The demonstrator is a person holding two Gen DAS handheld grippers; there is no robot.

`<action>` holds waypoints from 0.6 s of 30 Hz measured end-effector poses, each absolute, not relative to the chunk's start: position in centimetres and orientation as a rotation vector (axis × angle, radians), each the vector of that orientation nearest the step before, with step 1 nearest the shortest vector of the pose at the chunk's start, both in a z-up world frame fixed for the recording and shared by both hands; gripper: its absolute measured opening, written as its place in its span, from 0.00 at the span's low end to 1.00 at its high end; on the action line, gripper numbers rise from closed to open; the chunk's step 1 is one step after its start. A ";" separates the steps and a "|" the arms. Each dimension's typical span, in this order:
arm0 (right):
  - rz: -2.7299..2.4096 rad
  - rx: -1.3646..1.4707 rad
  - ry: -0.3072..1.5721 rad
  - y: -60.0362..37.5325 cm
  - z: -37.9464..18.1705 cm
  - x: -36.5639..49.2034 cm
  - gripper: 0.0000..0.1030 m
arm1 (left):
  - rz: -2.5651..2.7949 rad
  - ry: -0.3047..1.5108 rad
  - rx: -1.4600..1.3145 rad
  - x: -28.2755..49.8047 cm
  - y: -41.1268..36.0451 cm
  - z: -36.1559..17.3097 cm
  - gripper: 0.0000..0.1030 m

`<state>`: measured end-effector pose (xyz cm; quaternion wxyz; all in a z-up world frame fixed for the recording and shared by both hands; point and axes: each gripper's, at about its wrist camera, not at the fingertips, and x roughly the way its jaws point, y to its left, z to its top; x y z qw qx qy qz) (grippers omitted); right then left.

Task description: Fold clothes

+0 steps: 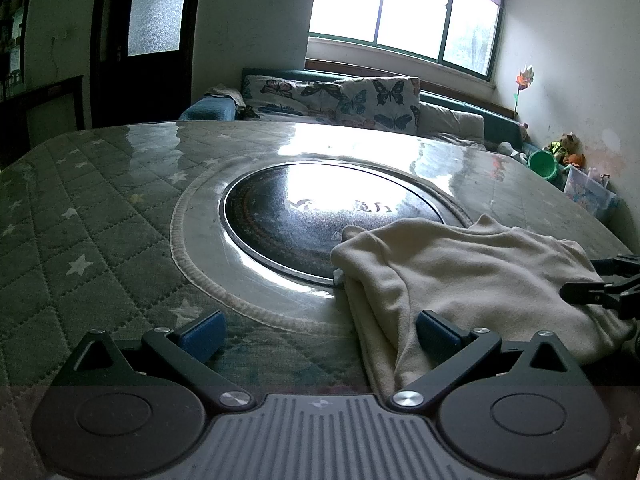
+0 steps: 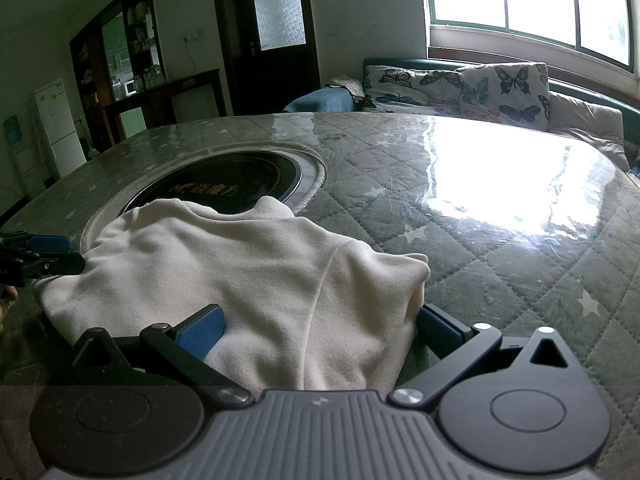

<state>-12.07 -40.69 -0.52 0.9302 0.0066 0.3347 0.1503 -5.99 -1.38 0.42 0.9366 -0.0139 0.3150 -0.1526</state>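
A cream garment point(image 1: 472, 276) lies bunched on the quilted green table, partly over the round black hotplate point(image 1: 320, 216). My left gripper point(image 1: 320, 332) is open at the garment's near left edge, its right pad point(image 1: 436, 336) touching the cloth and its left pad over bare table. In the right wrist view the garment point(image 2: 248, 268) fills the middle. My right gripper point(image 2: 316, 332) is open with the cloth's near edge lying between its pads. The right gripper also shows at the right edge of the left wrist view point(image 1: 608, 288), and the left gripper at the left edge of the right wrist view point(image 2: 40, 256).
The table point(image 1: 80, 240) is covered in glossy clear plastic with strong window glare. Behind it stands a sofa with butterfly cushions point(image 1: 344, 100). Toys and a green bucket point(image 1: 544, 164) sit at the right wall. A dark door point(image 2: 276, 36) and a white fridge point(image 2: 56, 128) stand further back.
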 end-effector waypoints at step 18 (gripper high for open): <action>0.306 0.007 0.688 -40.5 -0.6 -12.0 1.00 | -0.307 0.650 -0.012 -6.1 -1.5 0.5 1.00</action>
